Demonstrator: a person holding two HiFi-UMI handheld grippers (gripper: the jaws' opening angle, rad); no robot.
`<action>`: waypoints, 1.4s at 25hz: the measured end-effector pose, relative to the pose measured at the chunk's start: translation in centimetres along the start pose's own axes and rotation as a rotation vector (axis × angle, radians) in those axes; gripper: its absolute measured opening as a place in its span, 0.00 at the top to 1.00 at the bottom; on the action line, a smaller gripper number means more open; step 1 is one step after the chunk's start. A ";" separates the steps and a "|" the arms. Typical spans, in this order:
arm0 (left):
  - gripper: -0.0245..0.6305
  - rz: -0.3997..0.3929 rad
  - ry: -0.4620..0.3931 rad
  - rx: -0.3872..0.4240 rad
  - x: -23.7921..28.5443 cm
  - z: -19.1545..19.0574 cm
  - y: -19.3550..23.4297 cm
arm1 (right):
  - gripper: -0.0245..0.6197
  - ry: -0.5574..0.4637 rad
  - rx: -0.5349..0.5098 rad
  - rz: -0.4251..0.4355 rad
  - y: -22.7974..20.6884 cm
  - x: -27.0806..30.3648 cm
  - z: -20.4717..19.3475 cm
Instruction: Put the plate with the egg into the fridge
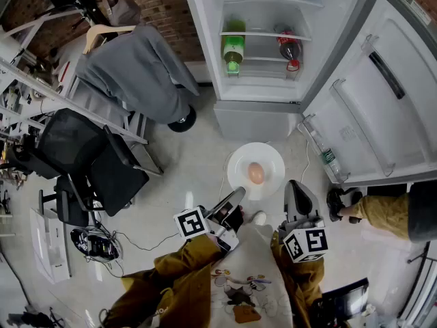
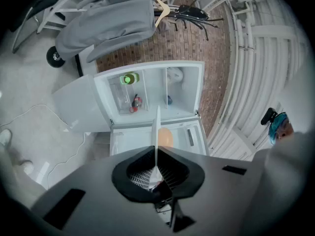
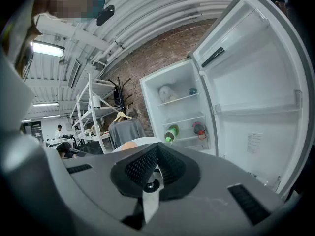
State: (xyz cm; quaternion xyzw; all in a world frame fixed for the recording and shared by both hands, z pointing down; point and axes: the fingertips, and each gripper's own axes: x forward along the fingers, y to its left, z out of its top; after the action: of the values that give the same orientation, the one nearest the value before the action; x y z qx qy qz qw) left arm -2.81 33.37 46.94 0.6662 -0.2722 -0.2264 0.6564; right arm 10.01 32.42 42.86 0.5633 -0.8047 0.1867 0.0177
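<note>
Head view, near to far.
- Left gripper (image 1: 236,194): jaws clamped on the near rim of the plate (image 1: 270,157); in the left gripper view the rim runs edge-on between the pads.
- Right gripper (image 1: 295,186): jaws closed together, nothing between them, just beside the plate's right edge.
- Plate: white, held over the floor in front of the fridge (image 1: 203,39), outside it.
- Egg (image 1: 256,173): at the plate's centre.
- Fridge: door (image 1: 382,108) swung open; a green bottle (image 1: 233,48) and a red-capped bottle (image 1: 290,49) lie on a shelf.
</note>
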 end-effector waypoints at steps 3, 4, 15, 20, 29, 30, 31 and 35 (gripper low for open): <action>0.93 -0.015 0.004 -0.003 0.7 -0.1 -0.5 | 0.95 -0.014 0.001 -0.011 -0.7 -0.3 0.1; 0.93 -0.013 0.007 -0.001 0.8 -0.3 -0.5 | 0.95 -0.015 0.005 -0.018 -1.0 -0.5 0.0; 0.93 -0.026 0.002 0.013 1.3 -2.4 -1.2 | 0.95 -0.014 -0.016 0.002 -1.6 -2.5 -0.3; 0.93 -0.022 -0.004 0.016 1.9 -3.6 -1.4 | 0.95 -0.016 0.001 0.090 -1.4 -3.4 -0.6; 0.93 0.000 -0.030 0.023 3.4 -7.0 0.2 | 0.95 -0.048 0.055 0.076 -6.5 -6.7 -2.1; 0.93 0.010 -0.039 0.015 3.4 -7.2 0.5 | 0.95 -0.042 0.069 0.074 -6.9 -7.0 -2.5; 0.93 0.020 -0.045 0.012 3.3 -7.4 0.6 | 0.95 -0.037 0.079 0.073 -7.2 -7.4 -2.7; 0.93 0.034 -0.080 0.028 3.1 -7.3 0.5 | 0.95 -0.018 0.092 0.094 -7.6 -8.0 -3.6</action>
State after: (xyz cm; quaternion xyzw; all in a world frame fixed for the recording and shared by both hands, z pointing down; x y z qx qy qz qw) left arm 4.27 36.86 47.83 0.6610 -0.3127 -0.2379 0.6393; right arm 19.19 38.53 46.37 0.5266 -0.8211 0.2191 -0.0244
